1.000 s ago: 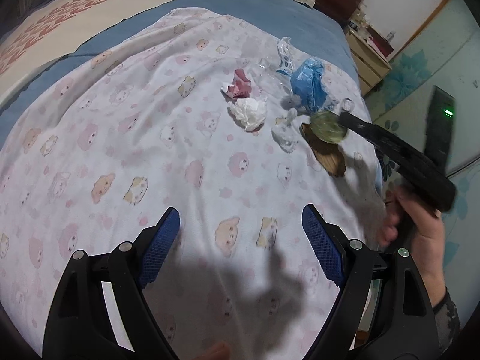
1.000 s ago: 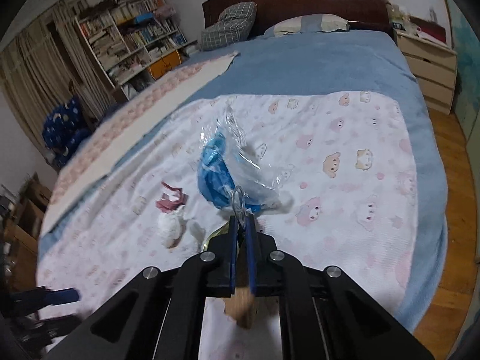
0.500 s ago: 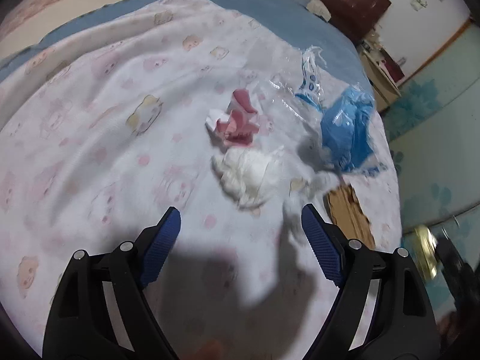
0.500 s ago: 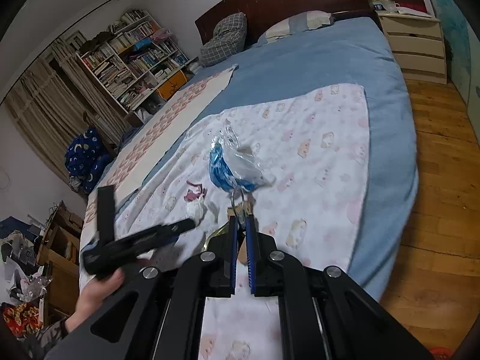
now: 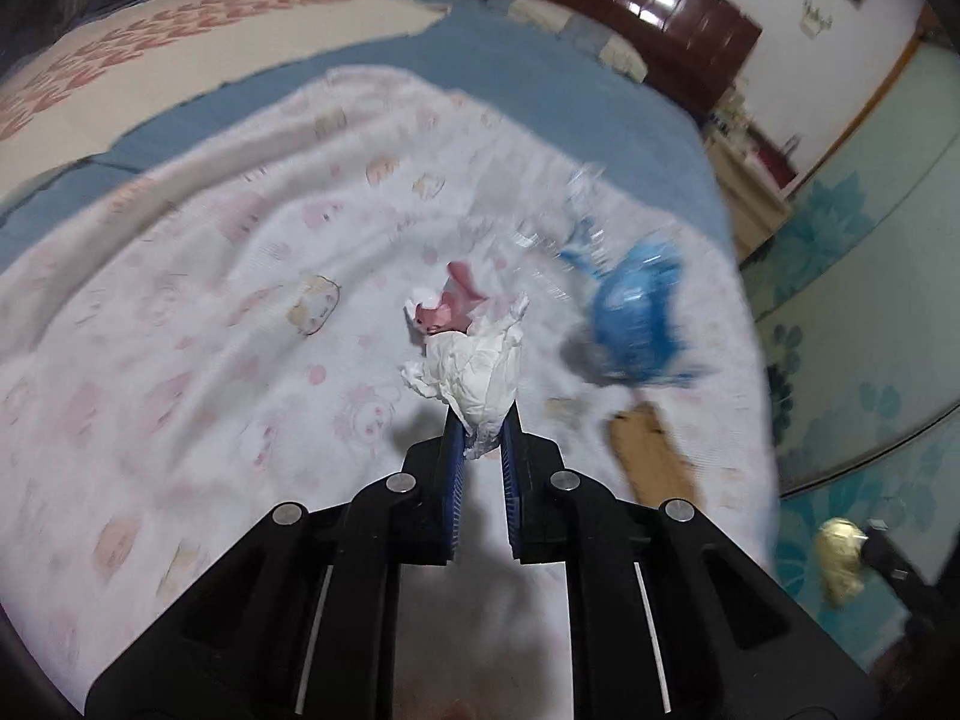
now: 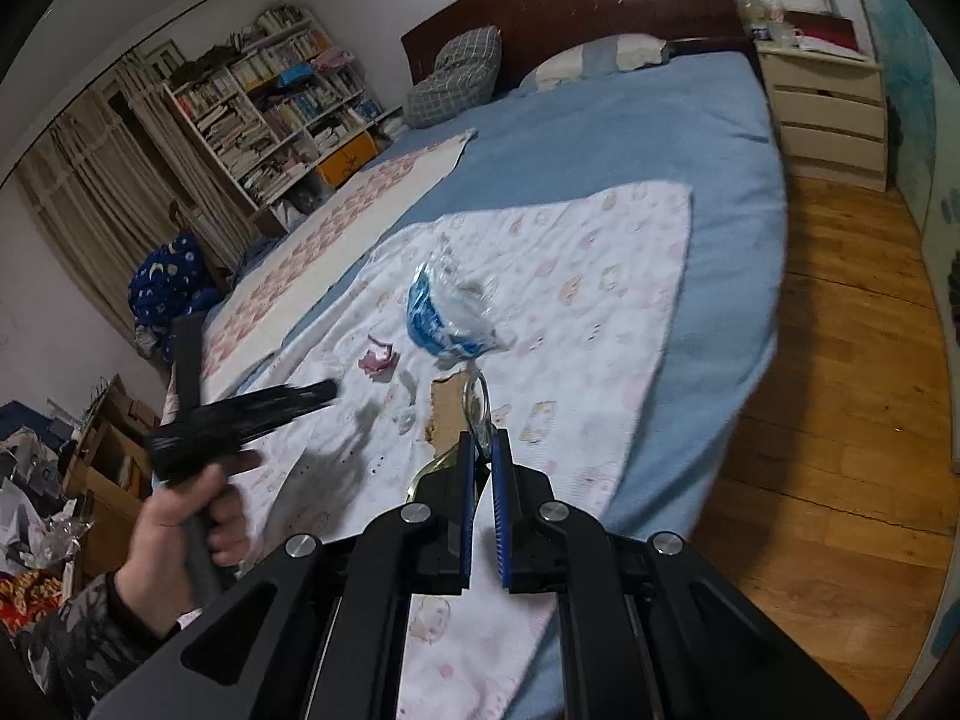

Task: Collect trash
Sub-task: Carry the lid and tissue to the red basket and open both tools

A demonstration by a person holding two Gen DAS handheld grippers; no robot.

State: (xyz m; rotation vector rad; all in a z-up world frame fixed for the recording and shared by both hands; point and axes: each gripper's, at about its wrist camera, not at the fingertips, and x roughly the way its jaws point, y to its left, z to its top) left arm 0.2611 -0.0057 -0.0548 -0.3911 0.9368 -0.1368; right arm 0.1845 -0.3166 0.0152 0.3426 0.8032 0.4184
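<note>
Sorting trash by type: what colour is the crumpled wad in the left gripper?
White; the crumpled tissue shows best in the left wrist view.

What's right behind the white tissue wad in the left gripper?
A crumpled pink scrap shows just past the white wad, which the left gripper pinches. The wad hides the scrap's near edge, so contact is unclear.

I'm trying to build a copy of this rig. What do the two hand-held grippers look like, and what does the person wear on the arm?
Both match: the left hand-held gripper and the right hand-held gripper have glossy black angular bodies, silver round screws at the joints, white stripes along the arms and ribbed blue pads on the fingers. No cables show. The sleeve is a dark grey camouflage pattern.
</note>
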